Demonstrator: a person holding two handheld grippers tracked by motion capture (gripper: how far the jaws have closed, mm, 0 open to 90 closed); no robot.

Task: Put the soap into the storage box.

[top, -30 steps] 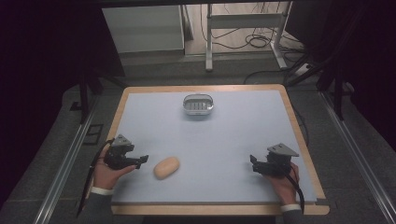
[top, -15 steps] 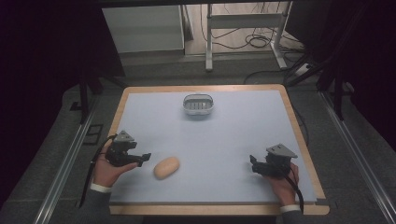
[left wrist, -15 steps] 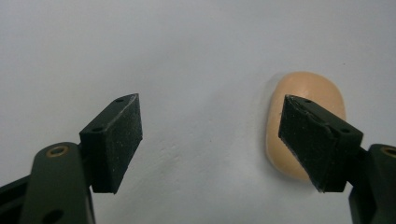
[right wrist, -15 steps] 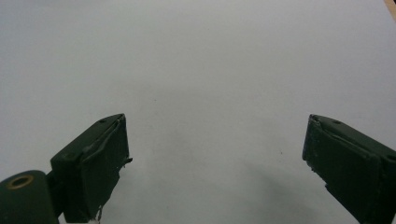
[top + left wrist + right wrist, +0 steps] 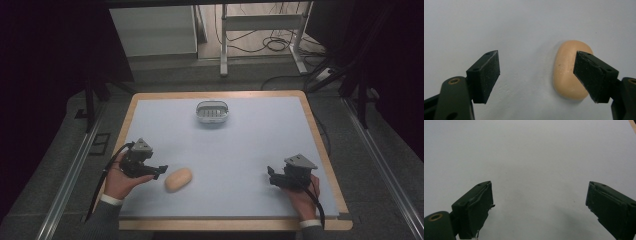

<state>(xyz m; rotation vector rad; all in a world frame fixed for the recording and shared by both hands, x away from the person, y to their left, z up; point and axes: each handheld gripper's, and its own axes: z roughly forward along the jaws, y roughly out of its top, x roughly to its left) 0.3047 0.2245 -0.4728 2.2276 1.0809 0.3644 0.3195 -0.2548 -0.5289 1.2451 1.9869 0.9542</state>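
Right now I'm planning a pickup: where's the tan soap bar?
In the high view the soap bar lies on the table's near-left part, just right of the open left gripper, well short of the soap dish.

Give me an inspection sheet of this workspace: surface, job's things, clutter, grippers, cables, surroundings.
Surface: pale blue mat on a wood-edged table; no marks seen.
Job's things: tan soap bar lying flat near the front left; white dish with a slotted floor at the far middle, nothing in it.
Clutter: nothing seen.
Grippers: left gripper open, its jaws pointing at the soap, not touching it; in the left gripper view one jaw overlaps the soap's edge. Right gripper open over bare mat at the front right.
Cables: one black cable trails from the left gripper; another from the right.
Surroundings: dark floor, metal frame legs and loose wires beyond the table.
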